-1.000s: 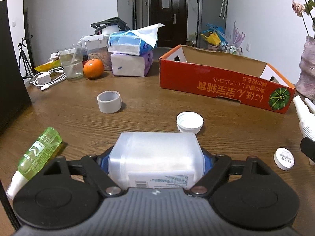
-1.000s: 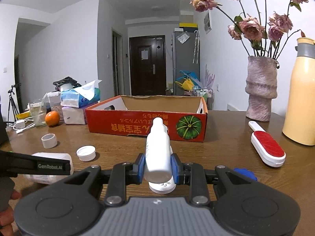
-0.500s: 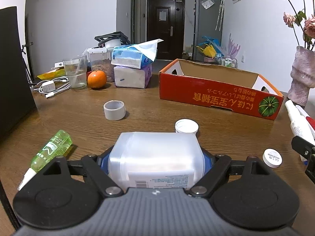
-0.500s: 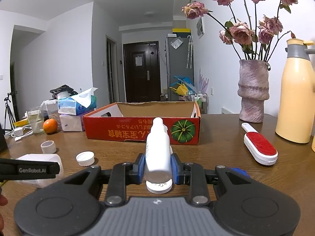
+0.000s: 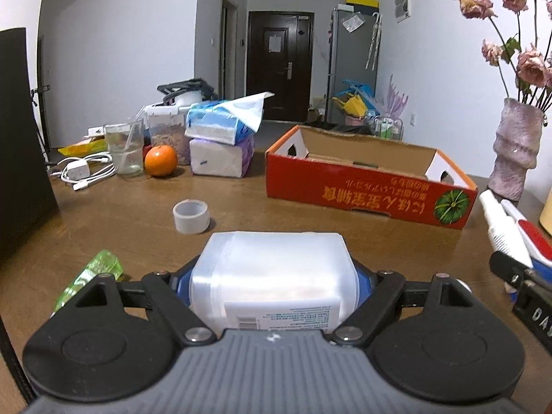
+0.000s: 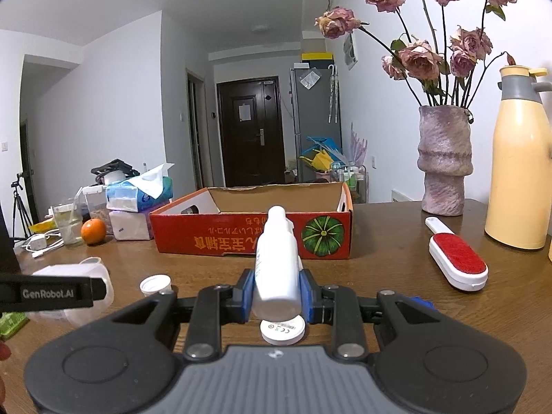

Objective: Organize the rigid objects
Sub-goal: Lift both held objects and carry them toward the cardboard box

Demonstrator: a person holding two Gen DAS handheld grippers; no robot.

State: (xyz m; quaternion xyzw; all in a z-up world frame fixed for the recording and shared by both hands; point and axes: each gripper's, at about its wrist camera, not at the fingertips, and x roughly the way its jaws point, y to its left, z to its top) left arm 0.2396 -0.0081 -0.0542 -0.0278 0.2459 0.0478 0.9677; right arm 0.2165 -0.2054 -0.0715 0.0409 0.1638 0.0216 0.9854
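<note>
Left wrist view — translucent jar (image 5: 272,272) between jaws, clamped

The brown wooden desk (image 5: 310,214) carried a red cardboard box (image 5: 365,189), open at the top, near its middle. Left of the box sat stacked tissue packs (image 5: 220,145), an orange (image 5: 160,160), a glass (image 5: 124,150) and a white charger with cable (image 5: 81,172). Nearer lay a grey tape roll (image 5: 190,216), a green bottle (image 5: 89,276), a white cap (image 6: 156,284), a round white disc (image 6: 283,331) and a red lint brush (image 6: 457,258). A vase (image 6: 444,162) and a yellow jug (image 6: 519,162) stood at the right.
</note>
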